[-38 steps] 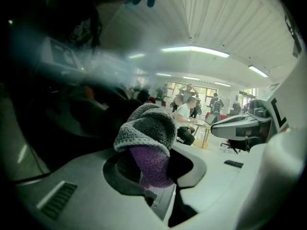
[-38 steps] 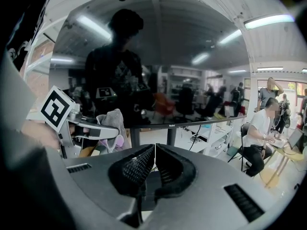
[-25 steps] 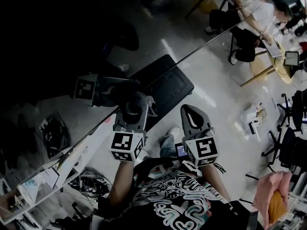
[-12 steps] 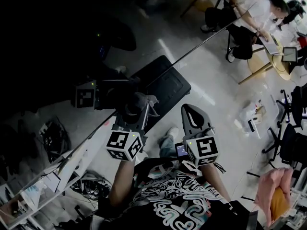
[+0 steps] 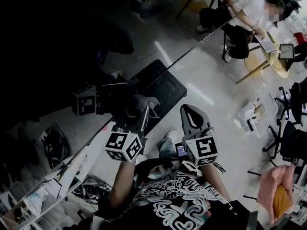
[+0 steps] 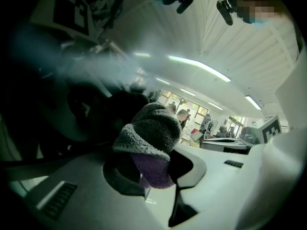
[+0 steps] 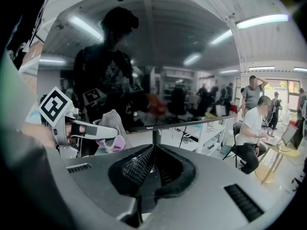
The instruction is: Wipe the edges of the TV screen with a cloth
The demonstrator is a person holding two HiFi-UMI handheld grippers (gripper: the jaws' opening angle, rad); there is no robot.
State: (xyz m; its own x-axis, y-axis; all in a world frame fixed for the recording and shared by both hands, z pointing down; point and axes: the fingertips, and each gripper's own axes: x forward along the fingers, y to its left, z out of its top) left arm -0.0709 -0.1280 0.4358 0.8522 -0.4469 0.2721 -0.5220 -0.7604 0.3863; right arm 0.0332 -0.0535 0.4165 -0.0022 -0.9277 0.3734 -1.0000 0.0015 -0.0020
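Observation:
The TV screen [image 5: 57,42] is a large dark reflecting panel; its lower edge [image 5: 192,49] runs diagonally across the head view. My left gripper [image 5: 138,105] is shut on a grey and purple cloth [image 5: 142,101] and presses it against that lower edge. In the left gripper view the cloth [image 6: 148,138] bulges out between the jaws of the left gripper [image 6: 152,170], right at the dark screen [image 6: 72,104]. My right gripper [image 5: 193,111] hangs beside it, shut and empty. From the right gripper [image 7: 154,150] I see the screen [image 7: 158,71], the left gripper [image 7: 96,131] and the cloth [image 7: 112,139].
A black slab [image 5: 163,90] lies on the floor below the TV's edge. A cluttered white shelf [image 5: 53,176] runs under the screen at lower left. People sit at a desk [image 5: 249,13] at upper right. Office chairs [image 5: 288,138] and a pink cloth [image 5: 273,190] are at the right.
My left gripper with the cloth has slid a little to the left along the TV's lower edge. The right gripper has stayed where it was.

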